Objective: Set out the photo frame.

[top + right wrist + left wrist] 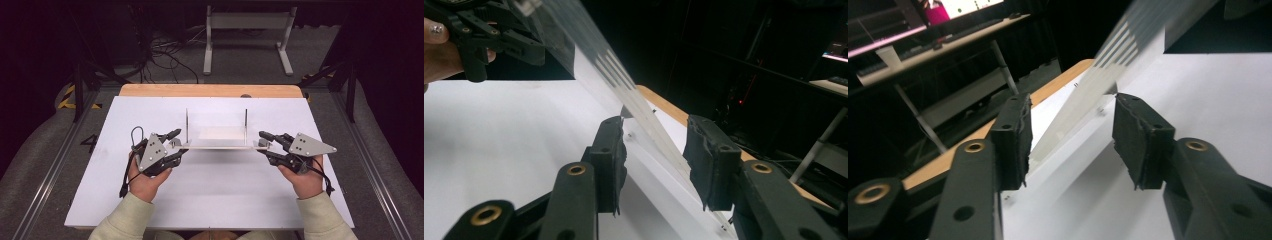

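White table board (pixel 210 200) carries a clear acrylic rack (pixel 216 136) at centre, standing between both grippers. Left gripper (pixel 178 145) and right gripper (pixel 263 145) each straddle an end of its base plate, jaws half-wide, pads not touching it. Risk: uneven closing could tilt or slide the slick, thin panel.

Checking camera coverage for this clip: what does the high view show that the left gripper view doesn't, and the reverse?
High view alone: both hands with the left gripper and right gripper at opposite ends of the clear acrylic rack, its two thin upright posts, and the floor beyond. Left gripper view alone: the pads up close, standing apart around the rack's edge with gaps on both sides, plus a desk in the background. Both: the rack, white table and its wooden edge.
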Tool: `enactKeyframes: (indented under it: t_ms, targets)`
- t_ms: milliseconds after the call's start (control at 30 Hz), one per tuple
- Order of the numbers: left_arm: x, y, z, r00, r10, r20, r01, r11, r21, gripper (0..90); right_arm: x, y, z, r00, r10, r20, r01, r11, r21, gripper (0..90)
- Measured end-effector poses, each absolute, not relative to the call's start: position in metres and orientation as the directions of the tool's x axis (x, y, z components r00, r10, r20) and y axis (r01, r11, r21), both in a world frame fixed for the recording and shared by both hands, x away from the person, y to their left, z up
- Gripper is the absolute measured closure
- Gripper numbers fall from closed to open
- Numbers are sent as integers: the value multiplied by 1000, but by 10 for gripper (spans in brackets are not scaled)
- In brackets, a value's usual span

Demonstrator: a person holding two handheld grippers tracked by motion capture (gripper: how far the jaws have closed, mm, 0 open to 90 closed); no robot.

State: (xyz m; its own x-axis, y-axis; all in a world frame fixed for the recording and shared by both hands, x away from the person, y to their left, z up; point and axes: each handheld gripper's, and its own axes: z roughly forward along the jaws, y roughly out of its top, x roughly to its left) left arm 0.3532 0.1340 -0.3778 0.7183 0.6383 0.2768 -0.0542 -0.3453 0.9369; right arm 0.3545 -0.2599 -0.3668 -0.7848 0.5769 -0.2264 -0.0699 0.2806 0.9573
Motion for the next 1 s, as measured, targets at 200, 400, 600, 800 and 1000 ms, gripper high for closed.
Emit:
enactKeyframes:
  t_ms: [200, 400, 600, 800, 1000]
  targets:
    - [356, 134, -375, 721, 634, 280, -58, -348, 936, 536, 355, -259, -364, -766, 594, -246, -83, 287, 954, 597]
    - [355, 134, -371, 712, 643, 282, -57, -348, 936, 542, 351, -253, -359, -735, 616, -284, -100, 316, 944, 608]
    - [342, 134, -357, 694, 645, 319, -112, -342, 933, 570, 342, -254, -346, -714, 632, -303, -136, 300, 944, 630]
    - [329, 132, -343, 696, 631, 344, -141, -349, 926, 604, 333, -257, -335, -693, 651, -310, -157, 283, 946, 635]
    - [323, 134, -333, 724, 611, 321, -134, -332, 934, 619, 324, -257, -325, -684, 660, -310, -155, 284, 946, 637]
